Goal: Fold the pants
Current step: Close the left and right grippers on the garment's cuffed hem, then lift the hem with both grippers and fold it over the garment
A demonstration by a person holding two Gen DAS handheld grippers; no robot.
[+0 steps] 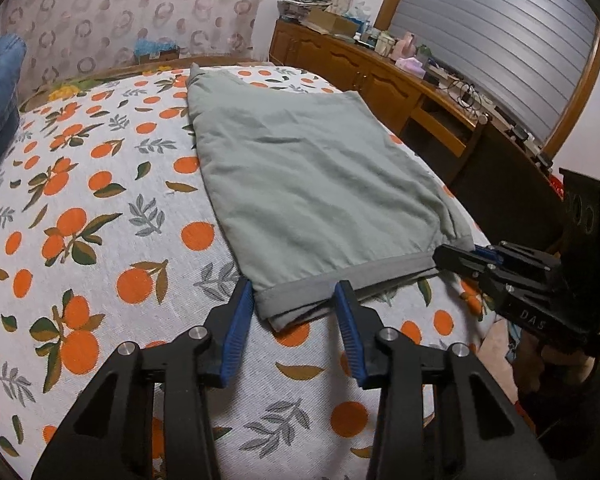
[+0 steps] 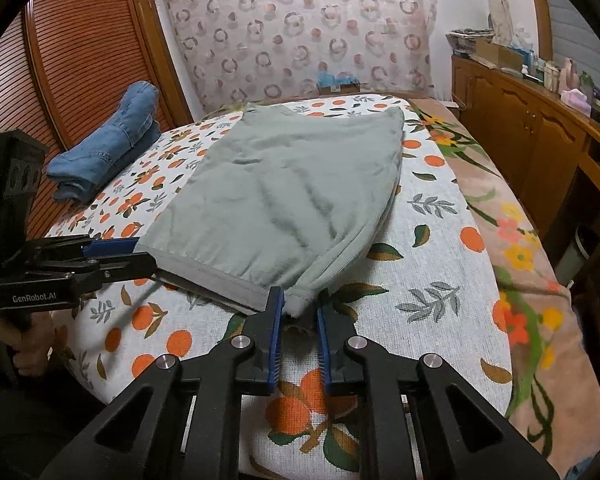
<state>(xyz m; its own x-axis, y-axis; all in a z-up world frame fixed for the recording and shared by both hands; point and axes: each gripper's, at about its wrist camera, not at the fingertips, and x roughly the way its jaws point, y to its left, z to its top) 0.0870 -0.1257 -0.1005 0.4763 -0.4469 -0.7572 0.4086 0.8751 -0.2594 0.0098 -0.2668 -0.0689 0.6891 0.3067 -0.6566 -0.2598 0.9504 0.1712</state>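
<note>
Grey-green pants (image 1: 300, 168) lie folded flat on the bed, their hem nearest me; they also show in the right wrist view (image 2: 284, 196). My left gripper (image 1: 296, 292) is open, its blue pads on either side of the near-left hem corner, and it also shows in the right wrist view (image 2: 140, 254). My right gripper (image 2: 300, 300) is open with a narrow gap, its jaws on either side of the near-right hem corner. It appears in the left wrist view (image 1: 456, 254) at the same corner.
The bed has an orange-print sheet (image 1: 100, 220) and a floral blanket (image 2: 520, 248) on its right side. Folded blue jeans (image 2: 112, 140) lie far left. A wooden sideboard (image 1: 364, 72) with clutter runs along the right. A patterned headboard cover (image 2: 300, 28) is behind.
</note>
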